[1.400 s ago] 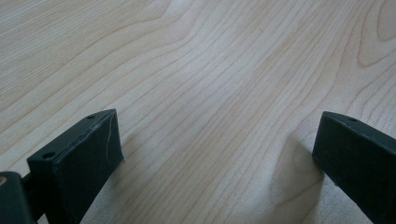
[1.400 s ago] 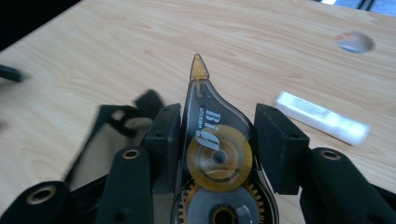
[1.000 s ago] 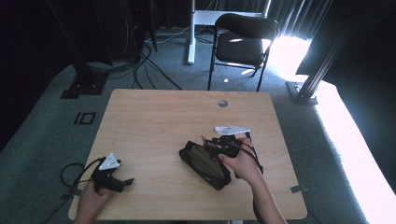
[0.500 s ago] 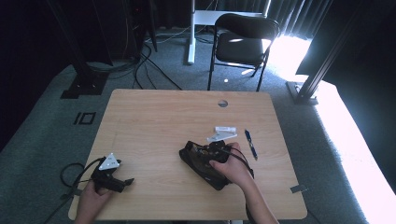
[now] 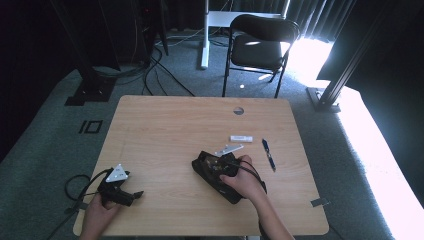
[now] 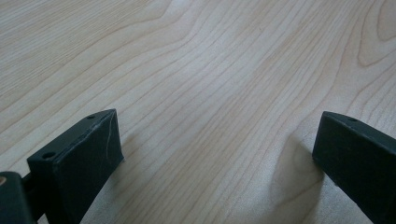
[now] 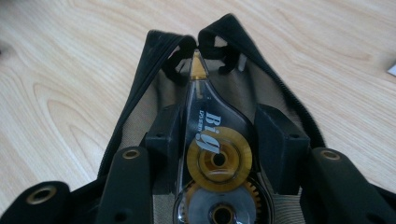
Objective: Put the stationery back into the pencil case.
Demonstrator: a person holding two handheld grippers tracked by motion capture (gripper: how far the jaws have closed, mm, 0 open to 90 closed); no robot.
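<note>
Correction tape [image 7: 210, 154] sits gripped between half-closed right gripper [image 7: 219, 140] jaws, inside pouch [image 7: 140, 93].

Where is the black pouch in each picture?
High view: the black pouch lies right of the table's middle, under the right hand.
Left gripper view: not in it.
Right gripper view: pouch at centre, open.
Shared landmark: the wooden table.

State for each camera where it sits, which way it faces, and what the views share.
High view: above the person's side, facing forward and down on the table; forearms and both hands show.
Left gripper view: rides the left gripper, facing bare tabletop; its fingers show.
Right gripper view: rides the right gripper, fingers around a correction tape dispenser in the black pouch.
Shared: the pouch, the wooden tabletop.
</note>
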